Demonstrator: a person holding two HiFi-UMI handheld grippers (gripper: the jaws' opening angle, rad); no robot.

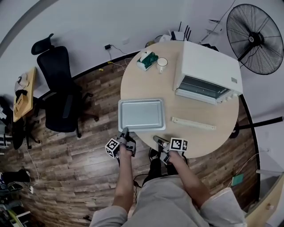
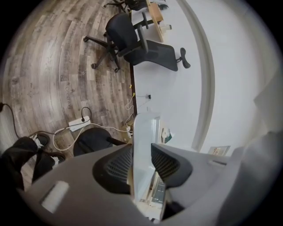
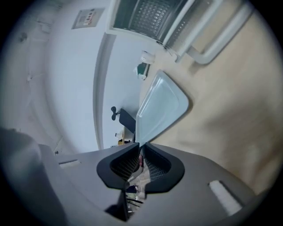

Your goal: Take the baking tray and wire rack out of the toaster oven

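The person's arms [image 1: 126,177] are reaching forward from the bottom of the head view, each bringing a gripper to the near edge of the round desk [image 1: 137,84]. The left gripper [image 1: 125,131] is meeting the tray [image 1: 142,114] at its near left corner. The right gripper [image 1: 158,140] is hanging just short of the near right corner, apart from it. The tray is lying flat on the desk, out of the oven [image 1: 213,62] and off to one side of it, probably so that the oven's mouth is being left clear for the next pull. A white bar [image 1: 193,123] is lying in front of the oven (likely the handle of the dropped door, though the glass is hard to make out).

In the left gripper view the fingers [image 2: 170,163] are clamping the tray's rim, which is running edge-on between the pads. Gripping by the rim is letting the person steer the tray without going under it.

In the right gripper view the fingers [image 3: 159,165] are sitting almost together, with only a slit between them and nothing in it. The tray's corner is showing just beyond the tips. Past it the rack [image 3: 152,13] is sitting inside the oven, so by my reading the tray half is done and the rack is yet to come out.
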